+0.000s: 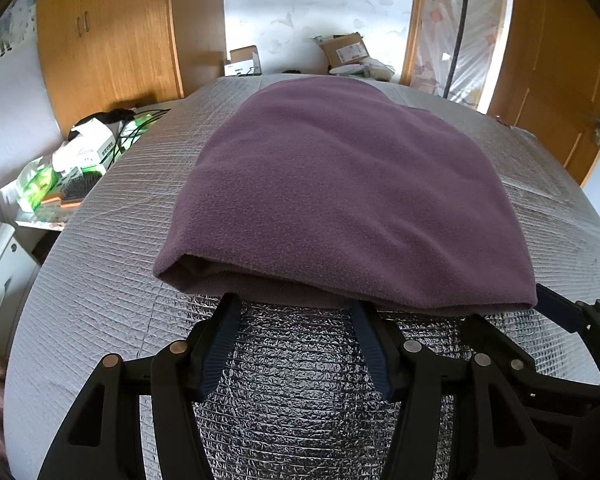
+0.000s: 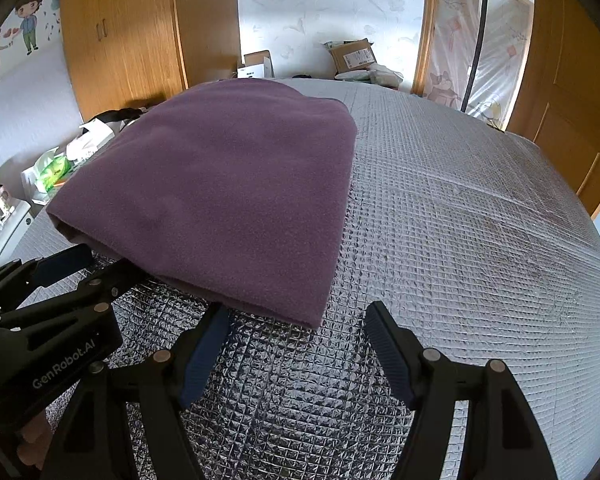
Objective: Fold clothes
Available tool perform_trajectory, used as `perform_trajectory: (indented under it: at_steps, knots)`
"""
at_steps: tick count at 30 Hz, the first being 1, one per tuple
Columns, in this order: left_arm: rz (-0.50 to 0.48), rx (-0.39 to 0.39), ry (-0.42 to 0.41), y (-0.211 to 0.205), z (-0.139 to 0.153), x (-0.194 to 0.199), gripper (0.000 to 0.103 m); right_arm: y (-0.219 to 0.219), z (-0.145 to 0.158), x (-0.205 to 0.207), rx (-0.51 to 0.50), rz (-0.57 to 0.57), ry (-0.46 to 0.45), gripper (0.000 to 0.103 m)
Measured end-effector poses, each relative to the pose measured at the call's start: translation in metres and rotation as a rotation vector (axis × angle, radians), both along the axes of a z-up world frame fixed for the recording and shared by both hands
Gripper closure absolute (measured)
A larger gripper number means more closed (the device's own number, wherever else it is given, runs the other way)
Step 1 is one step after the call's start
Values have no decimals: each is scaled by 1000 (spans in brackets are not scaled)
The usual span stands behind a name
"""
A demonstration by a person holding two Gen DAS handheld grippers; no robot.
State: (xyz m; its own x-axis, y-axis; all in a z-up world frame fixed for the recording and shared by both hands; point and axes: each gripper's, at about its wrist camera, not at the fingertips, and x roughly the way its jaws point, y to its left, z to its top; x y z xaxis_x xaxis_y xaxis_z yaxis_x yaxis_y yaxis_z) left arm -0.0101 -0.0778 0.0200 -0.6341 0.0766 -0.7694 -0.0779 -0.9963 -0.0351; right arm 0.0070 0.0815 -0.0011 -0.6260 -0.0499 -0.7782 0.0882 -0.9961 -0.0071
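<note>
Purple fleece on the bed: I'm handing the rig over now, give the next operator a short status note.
Left gripper: open, fingertips at the near edge of the purple fleece, gripping nothing.
Right gripper: open, at the fleece's near right corner, empty.
Fleece lies folded in layers, flat on the silver quilted cover.
Done: at least one fold.
Left: probably another fold from the near edge; judge whether it needs it.

Soft daylight, sharp focus, heavy fisheye edge-warping.
</note>
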Motion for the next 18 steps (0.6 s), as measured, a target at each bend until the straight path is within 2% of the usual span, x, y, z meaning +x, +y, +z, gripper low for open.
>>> perform_trajectory:
  at_steps: [18]
  knots:
    - [7, 11, -3, -3, 0, -1, 43, 0, -1, -1, 2, 0, 0, 32]
